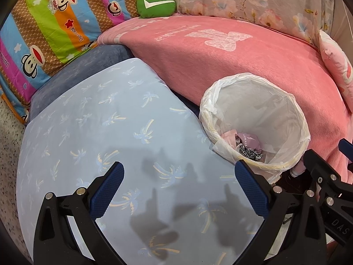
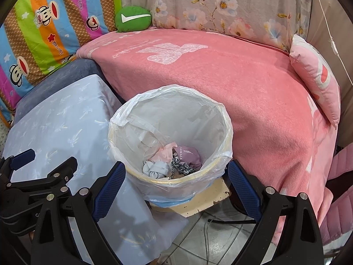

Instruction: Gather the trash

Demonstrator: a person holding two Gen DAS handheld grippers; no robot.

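A round bin lined with a clear plastic bag stands between a light blue cloth-covered surface and a pink blanket. At its bottom lie crumpled scraps: a pale blue wad, a mauve wrapper and a black-and-white patterned piece. My right gripper is open, hovering over the bin's near rim with nothing between its fingers. My left gripper is open above the blue cloth, left of the bin, and holds nothing. The same scraps show inside the bin from the left wrist view.
The pink blanket covers a bed or sofa behind the bin. A green cushion, a striped cartoon quilt and a floral cover line the back. A pink pillow lies right. Tiled floor with cables shows below the bin.
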